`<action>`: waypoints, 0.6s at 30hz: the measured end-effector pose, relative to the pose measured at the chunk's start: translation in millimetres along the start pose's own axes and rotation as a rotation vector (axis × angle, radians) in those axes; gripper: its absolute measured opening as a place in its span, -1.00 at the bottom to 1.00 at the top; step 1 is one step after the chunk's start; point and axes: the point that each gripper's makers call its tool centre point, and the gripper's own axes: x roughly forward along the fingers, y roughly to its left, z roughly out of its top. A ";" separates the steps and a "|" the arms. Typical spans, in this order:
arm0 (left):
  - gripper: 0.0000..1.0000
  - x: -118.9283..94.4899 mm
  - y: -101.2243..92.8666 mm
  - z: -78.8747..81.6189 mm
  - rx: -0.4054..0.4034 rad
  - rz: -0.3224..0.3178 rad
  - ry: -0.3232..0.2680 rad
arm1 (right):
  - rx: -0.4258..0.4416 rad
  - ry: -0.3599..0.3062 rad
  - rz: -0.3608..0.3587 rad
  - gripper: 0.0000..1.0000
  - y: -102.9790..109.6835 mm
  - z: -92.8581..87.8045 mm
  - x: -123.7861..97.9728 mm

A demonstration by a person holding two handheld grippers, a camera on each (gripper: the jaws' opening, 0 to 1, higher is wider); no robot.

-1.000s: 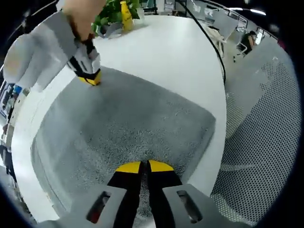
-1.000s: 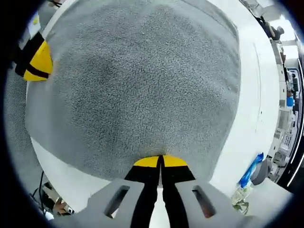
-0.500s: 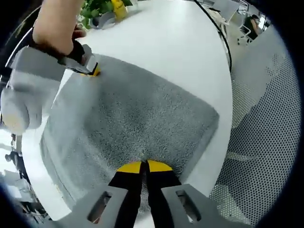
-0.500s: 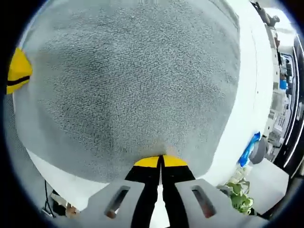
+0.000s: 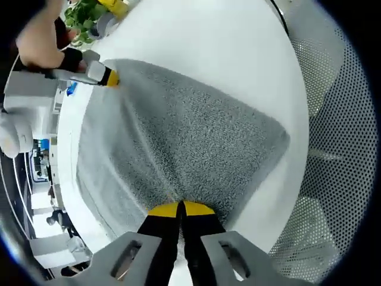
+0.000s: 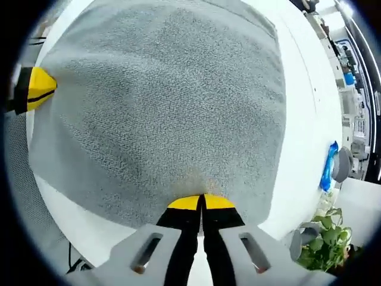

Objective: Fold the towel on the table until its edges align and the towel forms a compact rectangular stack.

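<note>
Left gripper view looks along the left tool [image 5: 180, 208], whose two yellow-tipped jaws are pressed together with the near edge of the grey towel [image 5: 190, 143] pinched between them. The towel lies spread on the white desk [image 5: 226, 53], and a raised ridge of cloth runs from this tool toward the far corner of the towel, so the fabric looks lifted and stretched along that line. At that far corner the right tool [image 5: 106, 77] is seen, held by a person's hand [image 5: 41, 42]; its yellow tip touches the towel corner, near the desk edge where a green plant [image 5: 86, 13] stands beside a yellow thing that is too blurred to identify. On the other side of the desk there is a perforated metal surface [image 5: 339, 161]. Right gripper view shows the right tool [image 6: 203, 203] with its jaws closed tightly on the towel [image 6: 161, 113] edge, the cloth bunching a little just in front of the tips. From here the towel spreads wide over the desk [image 6: 303, 119], with one border close to the desk edge. The yellow tip of the left tool [image 6: 37, 88] touches another corner of the towel, at the side of this view. Past the towel, near the desk edge, lie a blue object [image 6: 328, 168] and the green plant [image 6: 321, 241].
</note>
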 end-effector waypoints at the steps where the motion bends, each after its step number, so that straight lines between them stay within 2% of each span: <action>1: -0.98 0.4 1.8 -1.8 0.009 0.021 0.010 | -0.009 -0.008 -0.007 -1.00 -0.8 0.7 -0.2; 3: -0.99 0.9 4.2 -4.5 0.048 0.075 0.030 | 0.029 -0.022 -0.008 -1.00 0.0 -0.6 -1.6; 5: -0.99 0.8 2.6 -5.6 0.062 0.077 0.029 | 0.088 -0.048 0.002 -1.00 2.8 -1.7 -2.8; 9: -0.99 3.1 8.2 -11.1 0.047 0.085 0.030 | 0.134 -0.096 -0.001 -1.00 6.8 -5.0 -4.3; 11: -0.99 4.0 9.7 -12.3 0.064 0.115 0.022 | 0.130 -0.117 -0.021 -1.00 8.3 -5.7 -4.6; 13: -0.99 3.6 9.1 -11.4 0.104 0.121 0.018 | 0.072 -0.127 -0.058 -1.00 9.3 -5.5 -5.0; 15: -0.99 4.3 10.7 -11.0 0.080 0.121 0.022 | 0.019 -0.121 -0.090 -1.00 11.9 -6.5 -6.0; 18: -0.99 5.0 12.6 -12.1 0.064 0.131 0.022 | 0.052 -0.126 -0.125 -1.00 13.6 -7.5 -5.8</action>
